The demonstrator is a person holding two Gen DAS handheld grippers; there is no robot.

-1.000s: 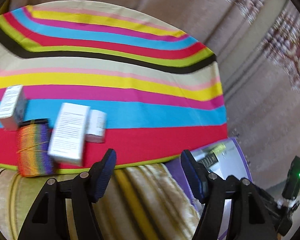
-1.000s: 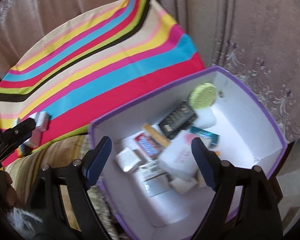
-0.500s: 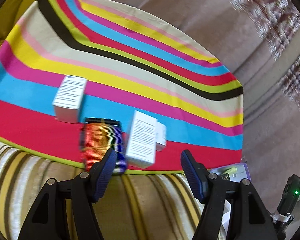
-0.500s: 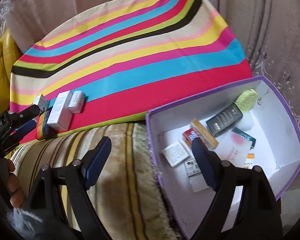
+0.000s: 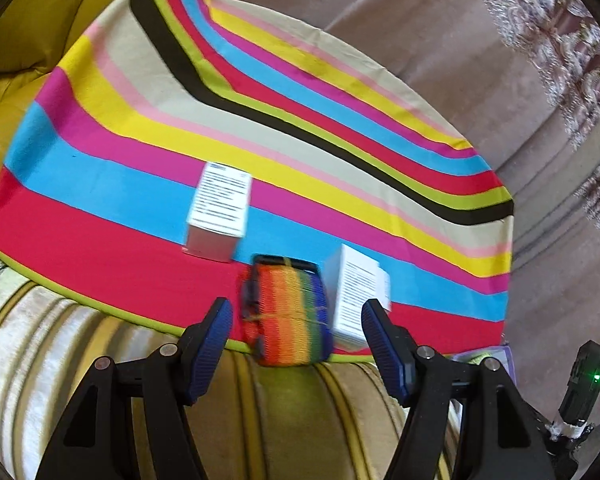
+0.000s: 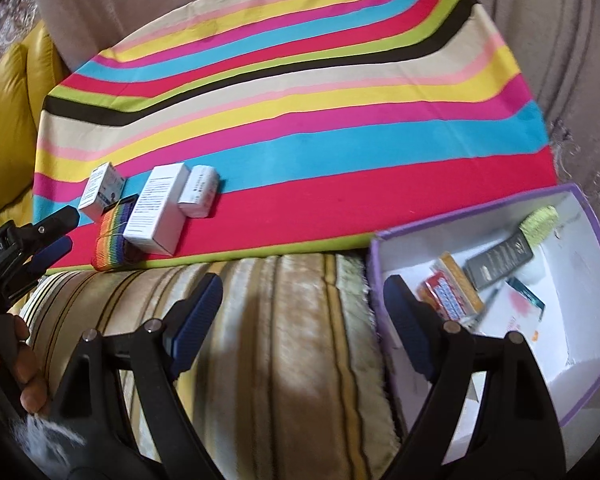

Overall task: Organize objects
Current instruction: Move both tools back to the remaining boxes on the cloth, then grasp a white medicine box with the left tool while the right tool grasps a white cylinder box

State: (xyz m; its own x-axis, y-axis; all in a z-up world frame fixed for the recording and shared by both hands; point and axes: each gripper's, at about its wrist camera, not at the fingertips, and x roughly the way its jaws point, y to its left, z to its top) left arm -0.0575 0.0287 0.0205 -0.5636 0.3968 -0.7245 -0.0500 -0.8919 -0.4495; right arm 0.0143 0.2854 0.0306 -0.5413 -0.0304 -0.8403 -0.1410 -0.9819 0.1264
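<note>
A rainbow-striped woven pouch [image 5: 288,312] lies at the near edge of the striped cloth [image 5: 260,128]. My left gripper [image 5: 298,344] is open; the pouch sits just past its fingertips, in line with the gap, untouched by the pads. One white carton [image 5: 220,208] stands to the left and a taller one [image 5: 356,296] touches the pouch's right side. The right wrist view shows the same pouch [image 6: 110,240], three white cartons [image 6: 158,208] and my left gripper [image 6: 70,229] beside them. My right gripper [image 6: 302,320] is open and empty over the sofa cushion, left of the purple-rimmed box [image 6: 592,236].
The purple-rimmed box holds several small packets and a green sponge [image 6: 538,222]. A striped beige sofa cushion [image 6: 284,320] runs along the near side. A yellow leather cushion [image 5: 16,60] lies at the left and a brown curtain [image 5: 440,32] hangs behind. A hand [image 6: 18,364] grips the left tool.
Both grippers have swung left. The pouch and cartons now sit in front of the left fingers, and the purple-rimmed box has slid to the right side of the right wrist view.
</note>
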